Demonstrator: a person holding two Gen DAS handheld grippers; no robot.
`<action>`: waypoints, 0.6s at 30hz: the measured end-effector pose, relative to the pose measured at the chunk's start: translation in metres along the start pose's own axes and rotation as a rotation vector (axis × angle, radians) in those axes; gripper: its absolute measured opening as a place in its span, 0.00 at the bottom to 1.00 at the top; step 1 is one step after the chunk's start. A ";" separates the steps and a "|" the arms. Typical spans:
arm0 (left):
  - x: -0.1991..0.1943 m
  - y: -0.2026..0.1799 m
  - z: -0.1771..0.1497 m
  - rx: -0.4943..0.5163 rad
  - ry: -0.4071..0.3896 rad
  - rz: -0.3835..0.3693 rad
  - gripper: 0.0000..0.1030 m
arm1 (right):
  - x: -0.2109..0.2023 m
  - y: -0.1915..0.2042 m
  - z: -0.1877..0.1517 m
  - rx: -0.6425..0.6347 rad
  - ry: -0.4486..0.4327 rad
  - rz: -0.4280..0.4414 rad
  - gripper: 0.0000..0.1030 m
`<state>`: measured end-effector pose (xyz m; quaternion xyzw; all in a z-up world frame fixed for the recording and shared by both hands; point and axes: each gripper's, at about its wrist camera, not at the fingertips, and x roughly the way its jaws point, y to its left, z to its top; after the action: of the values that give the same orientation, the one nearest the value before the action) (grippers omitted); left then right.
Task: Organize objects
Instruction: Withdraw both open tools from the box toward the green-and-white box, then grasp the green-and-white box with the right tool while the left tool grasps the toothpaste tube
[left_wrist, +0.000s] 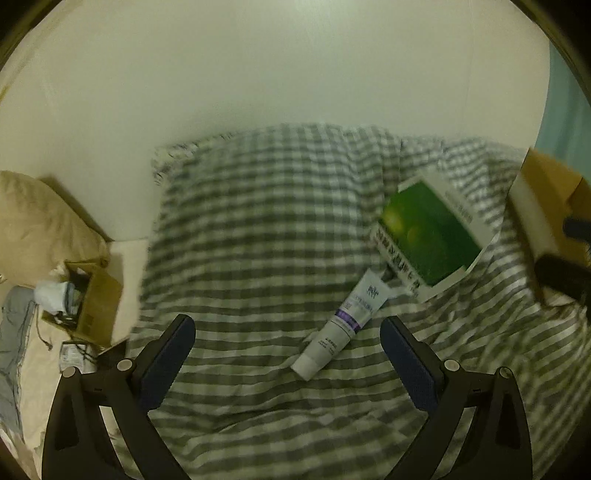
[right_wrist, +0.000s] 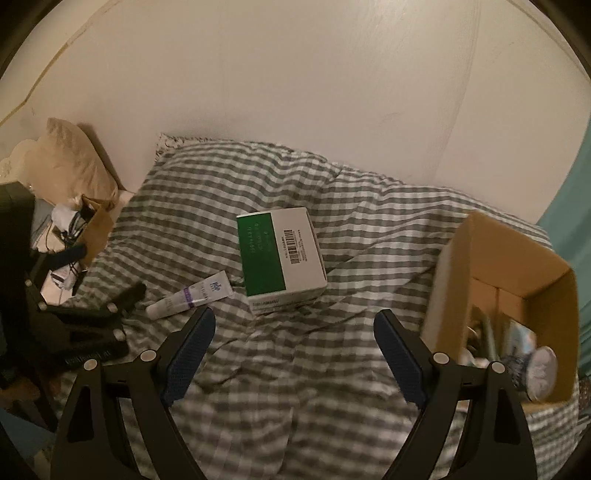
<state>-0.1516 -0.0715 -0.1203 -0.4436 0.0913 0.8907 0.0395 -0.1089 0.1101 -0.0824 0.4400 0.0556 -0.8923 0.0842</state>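
A white tube with a purple band (left_wrist: 341, 326) lies on the grey checked bedcover (left_wrist: 258, 229), its cap end nearest me. Behind it to the right rests a green and white box (left_wrist: 430, 230). My left gripper (left_wrist: 288, 325) hovers open above the cover, the tube between its fingers' lines but untouched. In the right wrist view the same tube (right_wrist: 190, 294) and box (right_wrist: 280, 258) lie ahead. My right gripper (right_wrist: 295, 321) stands open and empty just short of the box. The left gripper (right_wrist: 110, 314) shows there as a black frame at the left.
An open cardboard box (right_wrist: 517, 273) holding several items stands on the bed at the right. A smaller cardboard box (left_wrist: 98, 302) stuffed with clutter and a beige pillow (left_wrist: 40, 218) lie at the left. A white wall (left_wrist: 295, 66) runs behind the bed.
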 end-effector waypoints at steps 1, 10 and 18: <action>0.009 -0.005 -0.001 0.014 0.013 -0.005 0.98 | 0.008 -0.001 0.001 -0.003 0.004 0.003 0.85; 0.058 -0.025 -0.006 0.087 0.120 -0.040 0.83 | 0.056 -0.005 0.011 -0.047 0.010 0.032 0.85; 0.073 -0.030 -0.012 0.096 0.171 -0.085 0.57 | 0.082 0.000 0.010 -0.053 0.037 0.061 0.85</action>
<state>-0.1810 -0.0449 -0.1893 -0.5188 0.1182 0.8418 0.0905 -0.1653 0.0997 -0.1412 0.4554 0.0675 -0.8793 0.1221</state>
